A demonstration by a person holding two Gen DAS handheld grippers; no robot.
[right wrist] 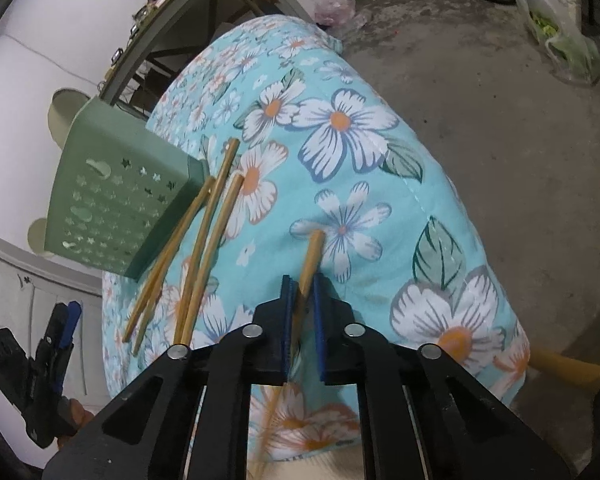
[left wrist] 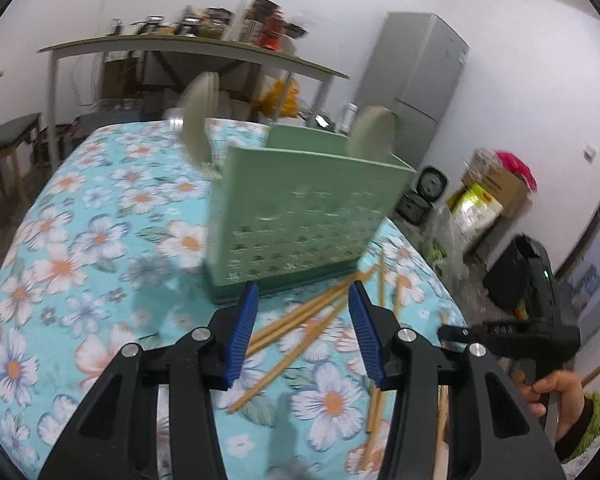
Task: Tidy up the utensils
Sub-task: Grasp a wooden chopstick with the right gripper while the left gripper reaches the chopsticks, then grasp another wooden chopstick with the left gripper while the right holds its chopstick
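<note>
A green perforated utensil holder (left wrist: 300,216) stands on the floral tablecloth, with pale spoon-like heads sticking out of its top. Several wooden chopsticks (left wrist: 300,320) lie loose on the cloth in front of it. My left gripper (left wrist: 304,304) is open and empty, just above the chopsticks and close to the holder's base. In the right wrist view the holder (right wrist: 112,196) is at the left with several chopsticks (right wrist: 204,240) beside it. My right gripper (right wrist: 302,284) is shut on one chopstick (right wrist: 312,256), which pokes forward between the blue pads.
The table's right edge (right wrist: 480,240) drops to a concrete floor. A shelf table with jars (left wrist: 204,48) stands behind, a grey fridge (left wrist: 424,72) and boxes (left wrist: 488,196) to the right. The right gripper shows in the left wrist view (left wrist: 520,332).
</note>
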